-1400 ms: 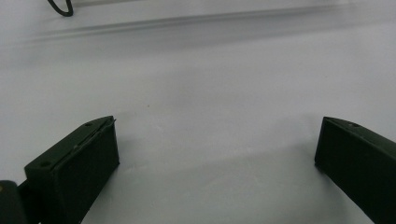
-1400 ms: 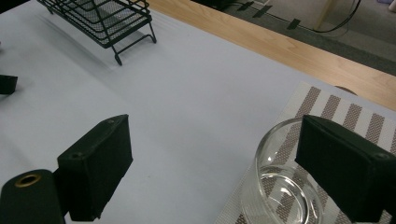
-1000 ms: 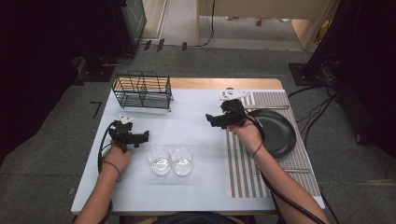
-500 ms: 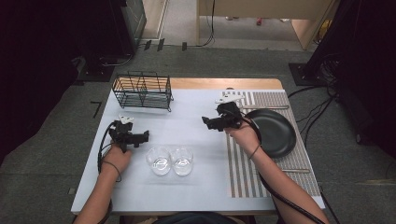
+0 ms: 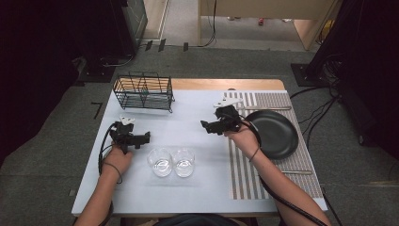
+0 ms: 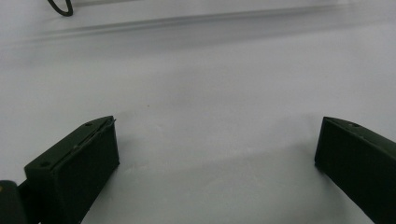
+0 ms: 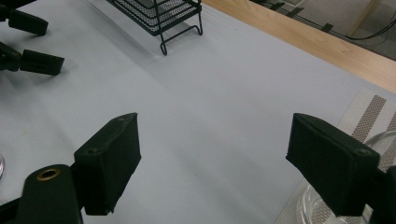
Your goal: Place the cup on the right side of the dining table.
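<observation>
Two glasses point(image 5: 171, 162) sit side by side, touching, on the desk point(image 5: 197, 188) near its front edge; take them as the reference. Left tongs point(image 5: 143, 138) are just up-left of the glasses, pointing toward them, low over the desk. Jaws wide apart in the left gripper view, nothing between them, bare desk below. Right tongs point(image 5: 205, 126) are up-right of the glasses, a bit farther off, aimed left. Jaws spread wide too, empty. Right gripper view shows a glass rim by the lower right corner. Wire rack point(image 5: 143, 91) is well behind the glasses at the far left of the desk. Black plate point(image 5: 277, 134) lies on a striped mat point(image 5: 282, 165), right of the glasses.
</observation>
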`<state>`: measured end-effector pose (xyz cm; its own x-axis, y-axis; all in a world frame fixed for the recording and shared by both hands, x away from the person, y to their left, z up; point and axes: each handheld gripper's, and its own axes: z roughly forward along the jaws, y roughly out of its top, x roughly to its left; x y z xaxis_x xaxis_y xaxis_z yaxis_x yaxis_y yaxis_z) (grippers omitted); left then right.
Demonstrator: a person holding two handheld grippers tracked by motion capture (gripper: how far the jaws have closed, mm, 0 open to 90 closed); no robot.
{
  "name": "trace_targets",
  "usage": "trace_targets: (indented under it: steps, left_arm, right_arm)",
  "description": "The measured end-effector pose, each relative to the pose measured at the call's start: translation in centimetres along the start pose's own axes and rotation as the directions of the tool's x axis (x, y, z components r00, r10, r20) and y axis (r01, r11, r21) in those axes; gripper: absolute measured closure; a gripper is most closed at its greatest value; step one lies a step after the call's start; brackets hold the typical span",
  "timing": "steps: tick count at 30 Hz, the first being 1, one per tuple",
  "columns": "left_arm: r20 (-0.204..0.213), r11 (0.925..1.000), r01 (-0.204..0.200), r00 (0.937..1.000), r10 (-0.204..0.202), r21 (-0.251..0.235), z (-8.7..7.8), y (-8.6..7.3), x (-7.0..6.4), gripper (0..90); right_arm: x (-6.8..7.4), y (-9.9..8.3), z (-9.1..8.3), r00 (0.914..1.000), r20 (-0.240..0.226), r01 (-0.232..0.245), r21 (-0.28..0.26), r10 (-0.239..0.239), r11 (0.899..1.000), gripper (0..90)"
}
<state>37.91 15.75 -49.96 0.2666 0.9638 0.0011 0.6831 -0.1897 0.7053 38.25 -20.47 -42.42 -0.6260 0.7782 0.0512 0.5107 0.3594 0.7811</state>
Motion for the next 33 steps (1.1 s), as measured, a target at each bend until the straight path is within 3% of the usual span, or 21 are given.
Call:
trace_targets:
  steps: [5, 20, 33]
  left_arm:
    - [0.0, 1.0, -0.001, 1.0, 0.001, 0.001, 0.0, 0.0, 0.0, 0.0]
    - [0.0, 1.0, -0.002, 1.0, 0.002, 0.001, 0.0, 0.0, 0.0, 0.0]
    - [0.0, 1.0, -0.002, 1.0, 0.002, 0.001, 0.0, 0.0, 0.0, 0.0]
  right_arm:
    - [0.1, -0.2, 0.4, 0.9999, -0.012, -0.008, 0.0, 0.008, 1.0, 17.6]
    - [0.9, -0.8, 1.5, 0.9979, -0.052, 0.04, -0.011, -0.04, 0.999, 17.6]
    - [0.9, -1.5, 2.6, 0.9958, -0.068, 0.063, 0.016, -0.061, 0.998, 18.5]
